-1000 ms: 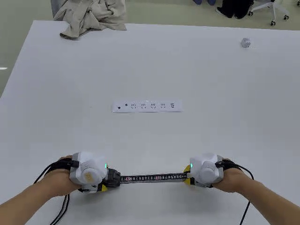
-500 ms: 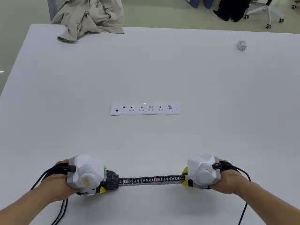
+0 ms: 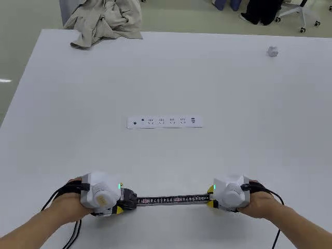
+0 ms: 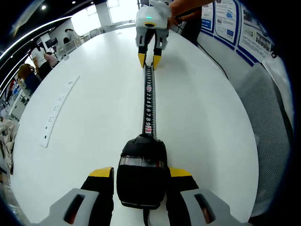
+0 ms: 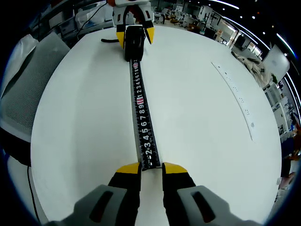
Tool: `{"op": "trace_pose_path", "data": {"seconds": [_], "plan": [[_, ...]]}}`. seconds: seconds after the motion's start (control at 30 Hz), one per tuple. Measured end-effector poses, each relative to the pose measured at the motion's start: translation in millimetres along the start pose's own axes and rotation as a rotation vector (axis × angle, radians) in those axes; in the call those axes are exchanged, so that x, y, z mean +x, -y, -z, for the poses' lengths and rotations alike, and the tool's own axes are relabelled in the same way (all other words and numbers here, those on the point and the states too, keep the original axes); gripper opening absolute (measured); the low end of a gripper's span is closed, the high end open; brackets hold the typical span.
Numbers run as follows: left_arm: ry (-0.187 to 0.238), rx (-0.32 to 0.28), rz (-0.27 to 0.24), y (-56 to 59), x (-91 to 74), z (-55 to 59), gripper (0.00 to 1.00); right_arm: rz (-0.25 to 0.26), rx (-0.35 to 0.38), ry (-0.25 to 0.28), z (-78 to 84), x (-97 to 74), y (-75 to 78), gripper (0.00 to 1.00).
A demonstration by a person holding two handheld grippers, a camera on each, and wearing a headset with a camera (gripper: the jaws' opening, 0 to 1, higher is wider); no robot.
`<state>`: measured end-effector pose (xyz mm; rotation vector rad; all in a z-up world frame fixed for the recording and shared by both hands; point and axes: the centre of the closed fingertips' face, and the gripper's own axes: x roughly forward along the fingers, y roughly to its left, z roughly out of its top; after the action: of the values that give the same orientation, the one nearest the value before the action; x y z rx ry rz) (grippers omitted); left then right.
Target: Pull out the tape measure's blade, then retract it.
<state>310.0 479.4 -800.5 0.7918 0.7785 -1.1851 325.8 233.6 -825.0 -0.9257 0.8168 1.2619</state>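
Note:
The black tape measure case (image 4: 142, 169) (image 3: 128, 200) sits between the yellow-tipped fingers of my left gripper (image 4: 141, 175) (image 3: 120, 202), which is shut on it. Its dark numbered blade (image 3: 174, 199) (image 4: 148, 101) (image 5: 142, 122) stretches flat over the white table (image 3: 171, 83) to my right gripper (image 5: 151, 169) (image 3: 210, 197), shut on the blade's end. In the right gripper view the case (image 5: 133, 41) shows far off, held by the other gripper. Both grippers lie near the table's front edge, each in a hand.
A white power strip (image 3: 164, 121) lies in the middle of the table, beyond the blade. A beige crumpled cloth (image 3: 104, 21) rests at the far left edge, and a small white ball (image 3: 272, 51) at the far right. Office chairs stand behind the table.
The head camera shifted a little. The grippers keep about the same spacing, and the visible stretch of blade looks unchanged.

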Motion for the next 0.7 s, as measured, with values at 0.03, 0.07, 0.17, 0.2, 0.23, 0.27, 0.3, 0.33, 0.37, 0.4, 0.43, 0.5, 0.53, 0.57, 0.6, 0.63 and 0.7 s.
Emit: {"op": "trace_pose_path", "data": {"seconds": [0.03,0.07,0.17,0.2,0.23,0.27,0.3,0.33,0.37,0.4,0.43,0.5,0.53,0.57,0.6,0.63,0.7], "plan": [[0.002,-0.004,0.000,0.3,-0.2,0.2,0.41,0.000,0.004,0.001,0.0,-0.1,-0.3,0.18],[0.003,-0.006,0.000,0.5,-0.4,0.4,0.42,0.001,0.008,0.002,-0.3,-0.6,-0.3,0.19],[0.006,-0.026,-0.006,0.9,-2.3,2.5,0.43,0.012,0.020,0.006,0.0,-1.0,0.0,0.22],[0.008,-0.029,-0.009,0.9,-2.6,2.9,0.43,0.013,0.025,0.008,0.1,-0.7,0.0,0.23],[0.008,-0.031,-0.012,1.1,-3.3,3.4,0.43,0.011,0.035,0.011,0.0,-0.5,-0.7,0.24],[0.011,-0.039,-0.013,1.8,-4.1,3.8,0.43,0.013,0.045,0.013,0.1,-0.9,-0.9,0.23],[0.012,-0.042,-0.014,2.1,-4.0,4.5,0.43,0.015,0.048,0.015,0.3,-1.1,-0.8,0.24],[0.012,-0.043,-0.019,2.6,-4.6,5.6,0.43,0.018,0.056,0.016,0.6,-1.5,-1.0,0.24],[0.015,-0.046,-0.023,2.7,-5.5,5.8,0.43,0.019,0.063,0.019,0.6,-1.7,-1.1,0.25],[0.017,-0.051,-0.028,2.6,-6.4,6.1,0.43,0.022,0.076,0.022,0.1,-2.8,-1.3,0.27],[0.021,-0.060,-0.041,1.9,-8.6,6.8,0.44,0.029,0.093,0.026,-0.3,-4.1,-1.1,0.28],[0.030,-0.079,-0.047,2.1,-10.7,7.6,0.44,0.032,0.100,0.028,0.8,-3.4,-1.8,0.30],[0.035,-0.091,-0.052,2.2,-11.8,8.9,0.44,0.038,0.105,0.031,1.3,-2.7,-2.2,0.31],[0.034,-0.093,-0.056,2.2,-12.1,10.6,0.44,0.038,0.111,0.032,1.4,-2.3,-3.1,0.32],[0.034,-0.105,-0.060,2.5,-12.8,12.8,0.44,0.041,0.119,0.037,0.9,-2.0,-3.9,0.32],[0.039,-0.124,-0.068,2.2,-14.2,12.7,0.44,0.044,0.126,0.041,0.6,-1.7,-4.4,0.32],[0.054,-0.162,-0.084,1.0,-16.7,12.7,0.46,0.054,0.140,0.047,-0.4,-2.7,-5.2,0.31]]}}
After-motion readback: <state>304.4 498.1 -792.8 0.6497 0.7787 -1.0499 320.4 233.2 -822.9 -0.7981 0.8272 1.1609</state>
